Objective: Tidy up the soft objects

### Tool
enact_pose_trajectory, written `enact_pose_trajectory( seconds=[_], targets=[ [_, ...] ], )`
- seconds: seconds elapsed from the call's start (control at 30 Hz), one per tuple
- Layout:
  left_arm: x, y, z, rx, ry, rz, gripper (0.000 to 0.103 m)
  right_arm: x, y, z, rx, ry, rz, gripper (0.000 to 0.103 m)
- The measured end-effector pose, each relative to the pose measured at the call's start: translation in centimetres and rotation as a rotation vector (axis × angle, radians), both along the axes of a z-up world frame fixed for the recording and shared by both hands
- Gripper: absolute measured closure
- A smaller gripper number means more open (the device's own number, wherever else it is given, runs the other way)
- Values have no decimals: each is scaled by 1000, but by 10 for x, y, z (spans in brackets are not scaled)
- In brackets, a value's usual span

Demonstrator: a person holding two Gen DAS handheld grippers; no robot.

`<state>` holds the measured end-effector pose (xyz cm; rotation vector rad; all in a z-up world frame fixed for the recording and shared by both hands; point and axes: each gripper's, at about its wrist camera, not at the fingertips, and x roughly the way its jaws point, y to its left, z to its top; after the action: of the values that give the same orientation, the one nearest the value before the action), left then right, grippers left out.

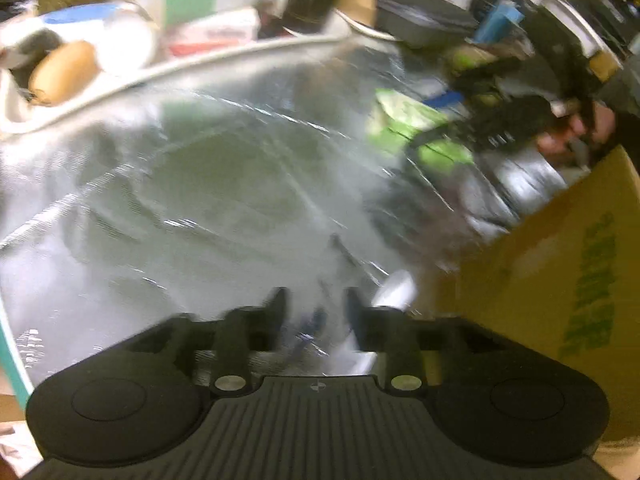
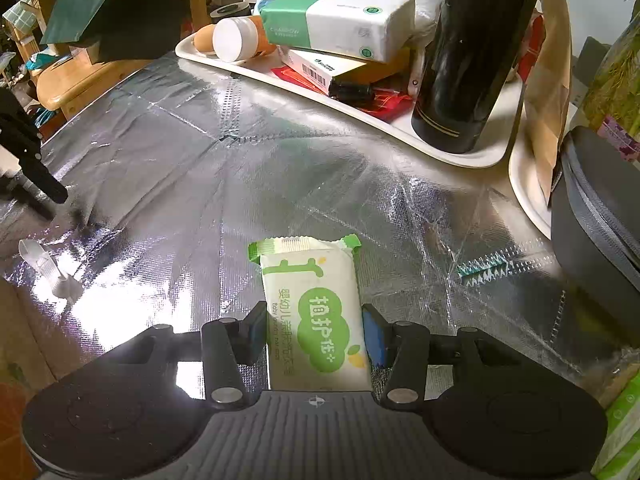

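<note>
My right gripper (image 2: 315,326) is shut on a green and white soap packet (image 2: 316,308), gripped by its sides just above the silver foil table cover (image 2: 240,168). In the blurred left wrist view the same packet (image 1: 404,116) shows at the right, held by the other gripper (image 1: 480,128). My left gripper (image 1: 316,308) is open and empty over the foil, with a small clear plastic spoon (image 1: 394,288) just beyond its right finger. That spoon also shows in the right wrist view (image 2: 44,264).
A white tray (image 2: 460,156) at the back holds a tissue pack (image 2: 344,20), a black bottle (image 2: 476,52), a white-capped jar (image 2: 236,40) and boxes. A cardboard box (image 1: 560,272) stands right of my left gripper. A grey zip case (image 2: 596,232) sits at the right.
</note>
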<state>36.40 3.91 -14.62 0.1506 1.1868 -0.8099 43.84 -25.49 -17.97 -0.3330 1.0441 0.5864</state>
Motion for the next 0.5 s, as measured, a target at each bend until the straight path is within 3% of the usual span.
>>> enact_pose_trajectory(
  seconds=[0.23, 0.3, 0.37, 0.5],
  targets=[
    [-18, -16, -6, 131, -113, -127, 52, 0, 0, 0, 1, -1, -4, 51],
    [-19, -15, -5, 139, -118, -141, 49, 0, 0, 0, 2, -1, -4, 51],
    [-18, -9, -5, 142, -112, -137, 38, 0, 0, 0, 2, -1, -5, 51],
    [-17, -3, -7, 151, -115, -145, 36, 0, 0, 0, 2, -1, -4, 51]
  ],
)
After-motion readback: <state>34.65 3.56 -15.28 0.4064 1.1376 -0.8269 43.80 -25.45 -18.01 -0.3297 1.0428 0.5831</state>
